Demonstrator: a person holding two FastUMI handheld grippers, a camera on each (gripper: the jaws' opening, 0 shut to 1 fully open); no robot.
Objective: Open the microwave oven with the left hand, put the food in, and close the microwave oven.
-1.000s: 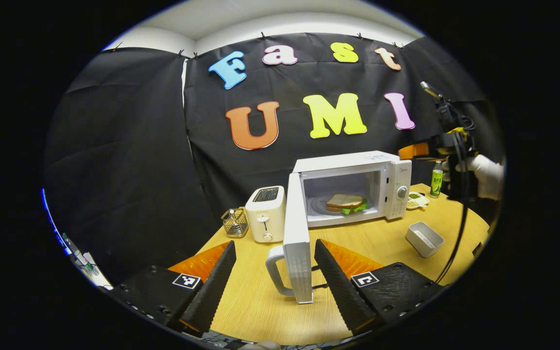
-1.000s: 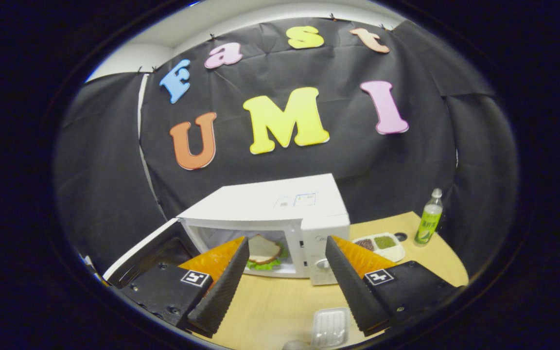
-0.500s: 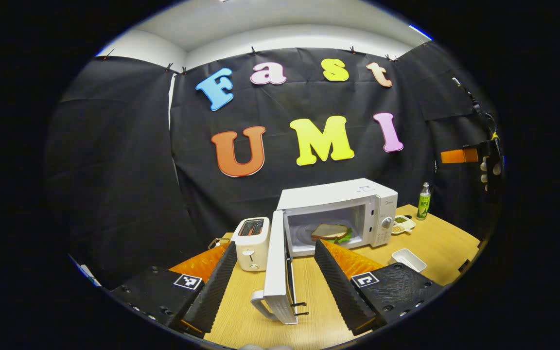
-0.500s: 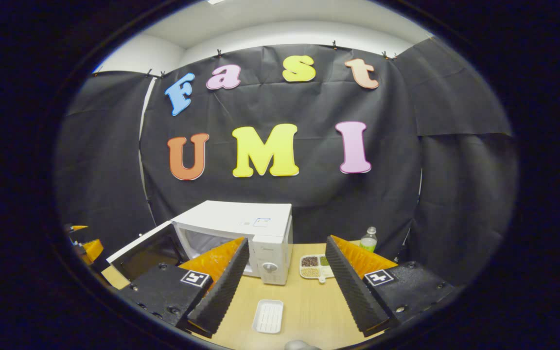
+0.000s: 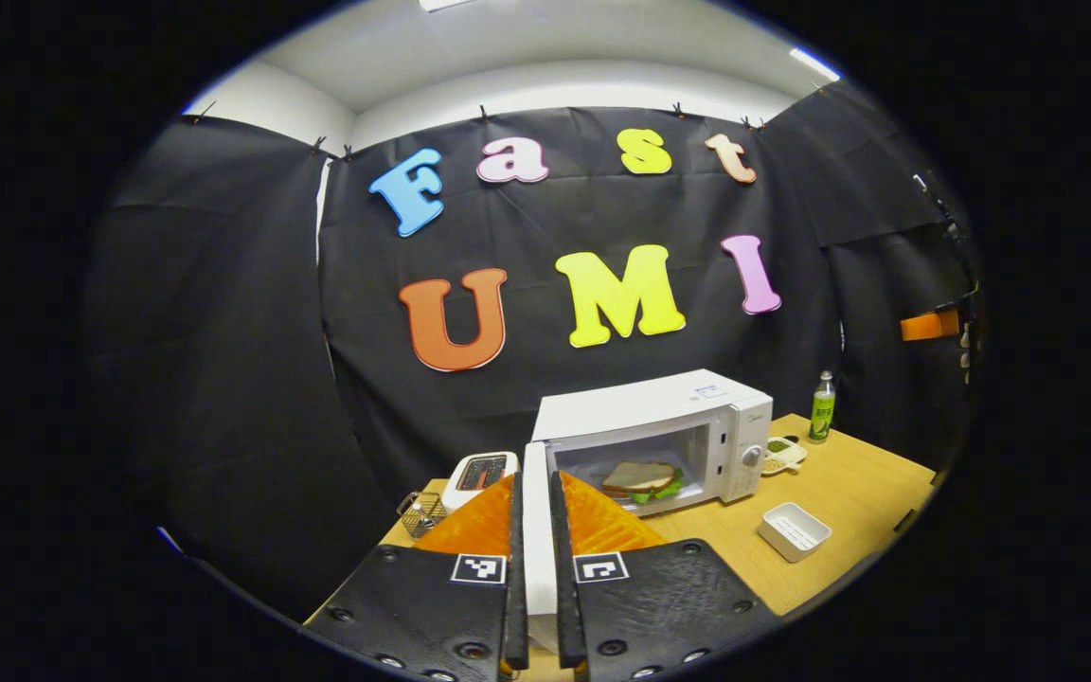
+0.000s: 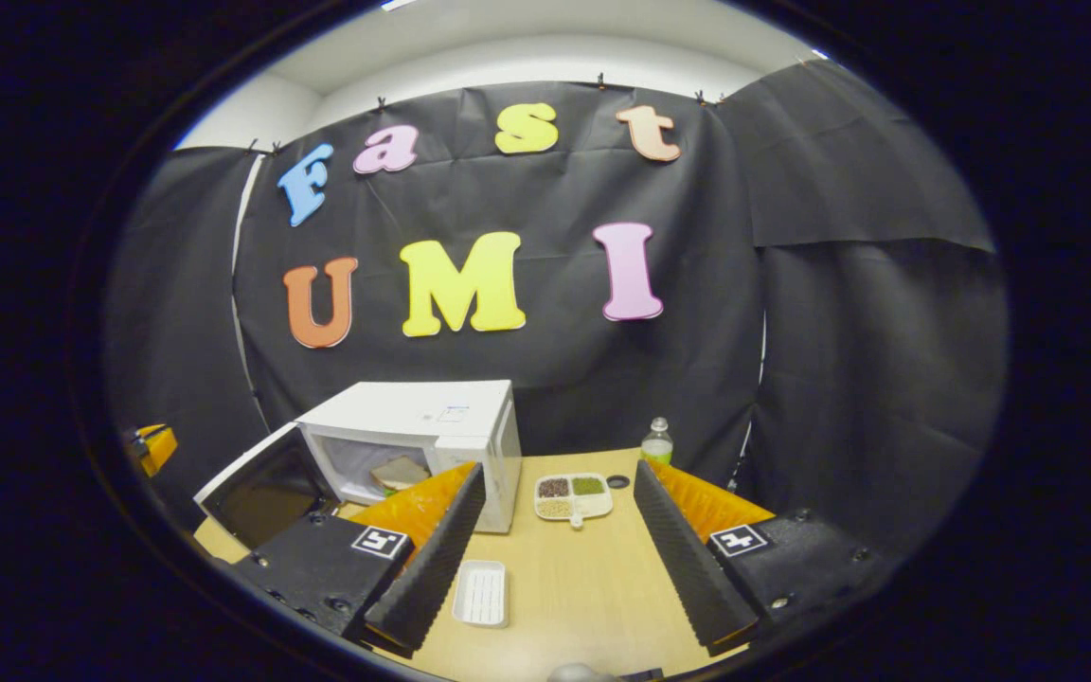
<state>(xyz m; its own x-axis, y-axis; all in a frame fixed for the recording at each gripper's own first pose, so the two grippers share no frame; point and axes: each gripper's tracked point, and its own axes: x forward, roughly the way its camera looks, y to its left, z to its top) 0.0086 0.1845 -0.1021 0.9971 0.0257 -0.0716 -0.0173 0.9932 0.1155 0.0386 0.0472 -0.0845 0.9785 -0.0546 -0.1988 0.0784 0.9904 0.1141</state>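
With the sandwich already inside the microwave, the left gripper, clamped on the door's edge, should swing it shut smoothly while the right gripper, fingers apart, stays clear.

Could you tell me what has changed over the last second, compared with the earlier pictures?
The left gripper has closed its fingers on the open microwave door. The right gripper has drawn back from the microwave, still open. The sandwich stays inside and the white tray stays on the table.

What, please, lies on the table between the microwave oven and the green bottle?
In the right gripper view, a divided snack tray lies between the microwave oven and the green bottle, with a small dark round thing beside it.
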